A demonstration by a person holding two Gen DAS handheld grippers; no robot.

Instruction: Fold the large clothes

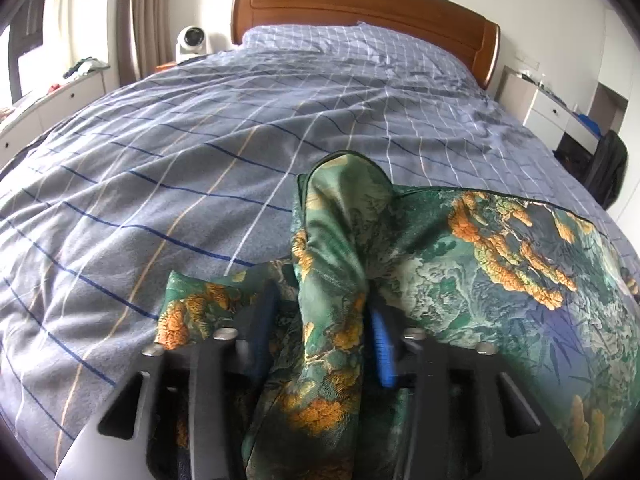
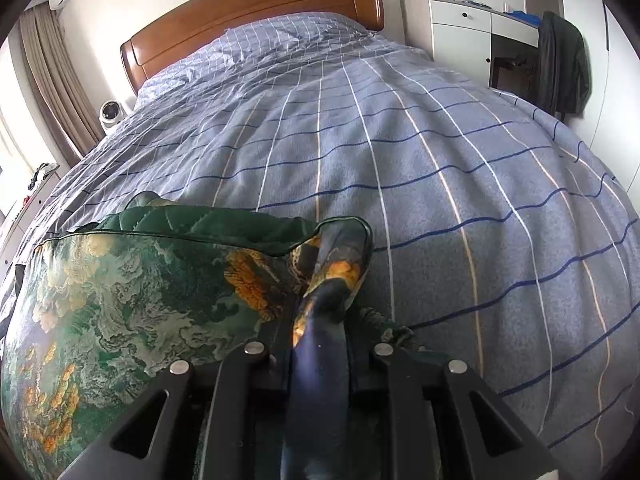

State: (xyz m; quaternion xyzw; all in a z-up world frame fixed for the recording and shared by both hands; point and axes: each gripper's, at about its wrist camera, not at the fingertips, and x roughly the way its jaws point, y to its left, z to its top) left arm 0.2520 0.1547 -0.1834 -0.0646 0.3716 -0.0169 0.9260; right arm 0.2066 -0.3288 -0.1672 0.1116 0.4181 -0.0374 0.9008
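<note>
Both jaws clamped on garment (image 1: pixel 332 280)

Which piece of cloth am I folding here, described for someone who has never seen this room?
Start at the large bed with the wooden headboard, covered in a grey-blue checked blanket. At its near end lies the garment: glossy green fabric printed with orange and cream landscape motifs, pinched by the left gripper and right gripper. It is the only patterned green cloth on the bed.
</note>
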